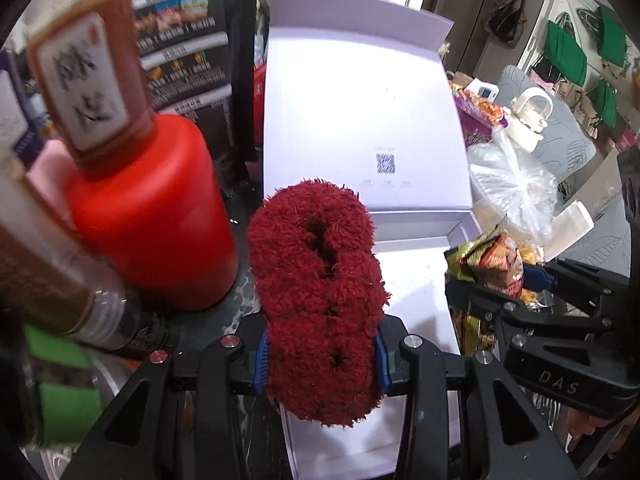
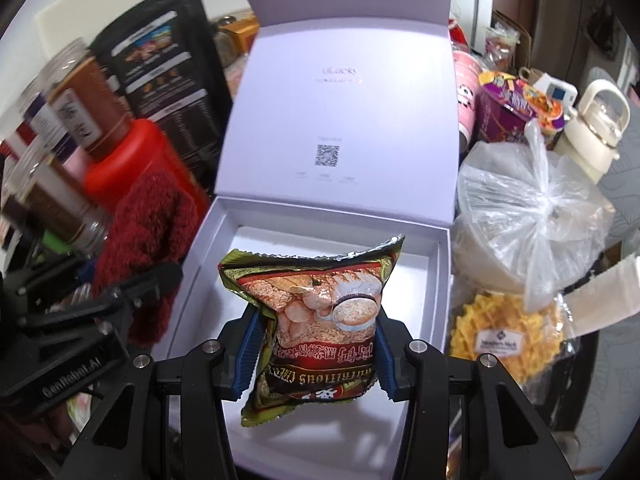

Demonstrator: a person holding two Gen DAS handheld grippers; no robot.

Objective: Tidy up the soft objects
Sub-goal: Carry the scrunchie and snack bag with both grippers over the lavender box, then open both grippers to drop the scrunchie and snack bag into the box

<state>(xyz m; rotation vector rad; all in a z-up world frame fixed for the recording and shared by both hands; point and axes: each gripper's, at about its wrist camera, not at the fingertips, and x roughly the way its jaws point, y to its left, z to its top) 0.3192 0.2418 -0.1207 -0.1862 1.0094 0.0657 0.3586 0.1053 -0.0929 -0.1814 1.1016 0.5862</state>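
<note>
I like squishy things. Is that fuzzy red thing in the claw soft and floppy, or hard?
Probably soft: the fuzzy red thing dents in where the left claw pinches it. Likely a bit floppy too, since its top bulges and leans over the white box. It looks light, and its shaggy surface should not slip easily.

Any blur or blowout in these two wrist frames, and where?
Left wrist: the red canister and labelled jar at left are motion-smeared; the open box lid is nearly washed out; the red fuzzy item stays sharp. Right wrist: the snack bag is crisp; left-edge jars blur; fisheye bends the edges.
</note>
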